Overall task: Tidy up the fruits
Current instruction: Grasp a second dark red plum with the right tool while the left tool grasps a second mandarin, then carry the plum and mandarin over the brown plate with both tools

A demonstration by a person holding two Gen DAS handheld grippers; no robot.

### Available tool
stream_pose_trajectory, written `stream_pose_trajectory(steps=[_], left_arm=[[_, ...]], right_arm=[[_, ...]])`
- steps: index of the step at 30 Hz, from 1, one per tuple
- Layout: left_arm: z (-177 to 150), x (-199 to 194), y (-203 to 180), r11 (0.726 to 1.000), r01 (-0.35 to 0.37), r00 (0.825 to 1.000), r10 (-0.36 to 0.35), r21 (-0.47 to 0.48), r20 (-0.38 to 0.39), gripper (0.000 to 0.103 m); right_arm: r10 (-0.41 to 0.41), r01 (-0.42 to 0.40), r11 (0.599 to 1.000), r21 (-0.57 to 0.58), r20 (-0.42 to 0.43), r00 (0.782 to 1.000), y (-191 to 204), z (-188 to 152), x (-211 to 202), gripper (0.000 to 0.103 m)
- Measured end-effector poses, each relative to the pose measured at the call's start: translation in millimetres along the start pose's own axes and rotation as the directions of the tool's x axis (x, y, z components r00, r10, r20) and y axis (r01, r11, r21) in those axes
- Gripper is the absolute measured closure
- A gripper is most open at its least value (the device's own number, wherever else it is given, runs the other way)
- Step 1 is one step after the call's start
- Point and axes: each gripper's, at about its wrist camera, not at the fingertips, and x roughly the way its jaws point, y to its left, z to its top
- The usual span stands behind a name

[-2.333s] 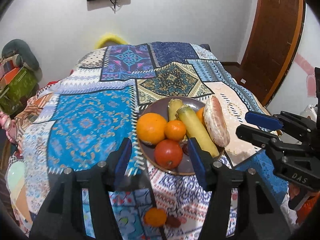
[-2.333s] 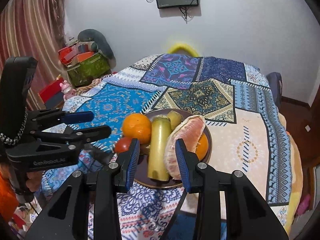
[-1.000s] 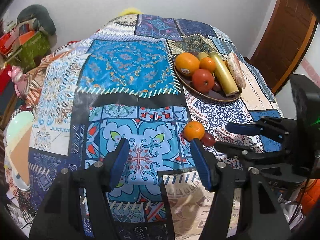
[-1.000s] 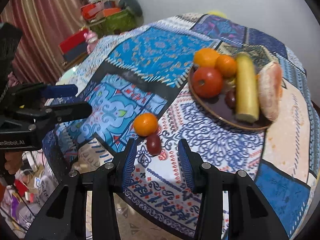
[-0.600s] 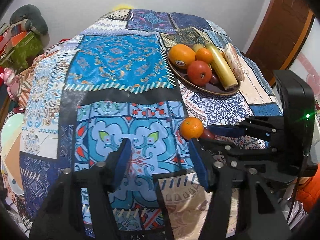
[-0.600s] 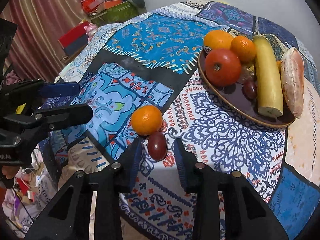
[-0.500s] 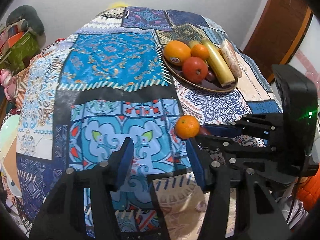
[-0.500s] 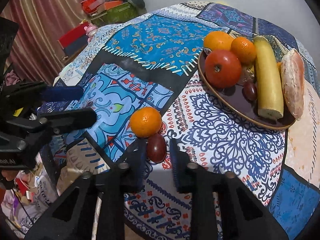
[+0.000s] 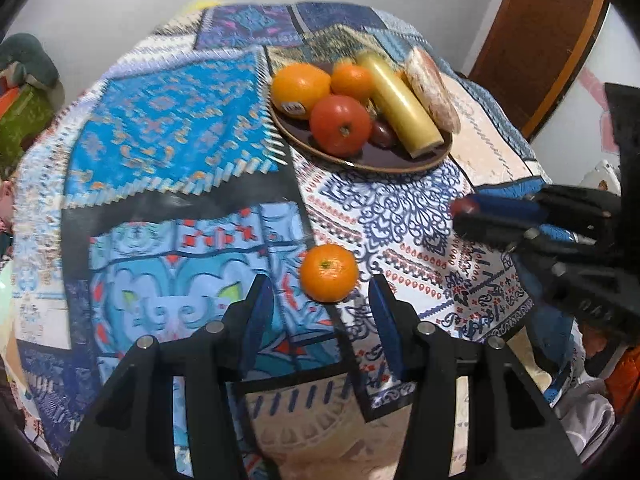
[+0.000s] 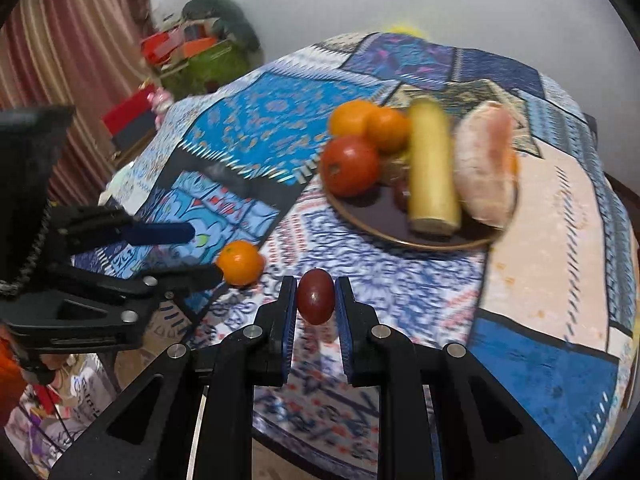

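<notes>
1. The only label in sight is a small sticker on the large orange (image 9: 300, 86) at the left of the plate; its print is too small to read. Faint raised lettering on the gripper bodies cannot be made out either.
2. The right gripper (image 10: 316, 298) is clenched on a dark red grape (image 10: 315, 297), which sits between its two blue-padded fingers (image 10: 289, 320), held above the near part of the patterned tablecloth (image 10: 540, 264).
3. In the left wrist view the right gripper (image 9: 466, 216) reaches in from the right, level with the table, with a bit of the red grape (image 9: 464, 207) showing at its tip.
4. The left gripper (image 9: 322, 300) has its jaws spread wide, pointing forward and down at a loose mandarin (image 9: 329, 273) that lies on the cloth just beyond the fingertips, between them but untouched as far as the view shows.
5. From the right wrist view the left gripper (image 10: 200, 254) comes in from the left, its lower finger ending just beside the mandarin (image 10: 240, 262).
6. The brown plate (image 9: 384, 160) stands farther back, right of centre, holding the large orange, a smaller orange (image 9: 352, 80), a tomato (image 9: 340, 125), another dark grape (image 9: 382, 133), a yellow cylindrical piece of fruit (image 9: 402, 106) and a peeled pomelo segment (image 9: 432, 88).
7. A wooden door (image 9: 540, 40) stands at the far right.
</notes>
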Motion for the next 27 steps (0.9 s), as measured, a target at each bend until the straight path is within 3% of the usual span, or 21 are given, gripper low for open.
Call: stream_pose_trajectory(steps=[4,8,13,27], left_arm=[[3,15,-2,1.000,0.006,0.999,-0.006,-0.002,-0.042,0.059],[5,18,-5,1.000,-0.011,0.999,0.011,0.003,-0.031,0.068],[7,16,-8,0.999,-0.029,0.999,0.029,0.012,-0.022,0.068],[46,-32,-24,0.996,-0.079,0.988,0.072,0.041,0.139,0.068]], right_arm=[[-0.014,0.014,1.000,0.028,0.011,1.000,-15,-1,-5,0.086],[-0.018,0.017,0.998,0.056,0.013,1.000,-27,-2,-5,0.086],[-0.025,0.023,0.998,0.060,0.027,0.999,-33,-2,-10,0.086],[-0.060,0.047,0.995,0.083,0.159,0.985,-48,27,-46,0.086]])
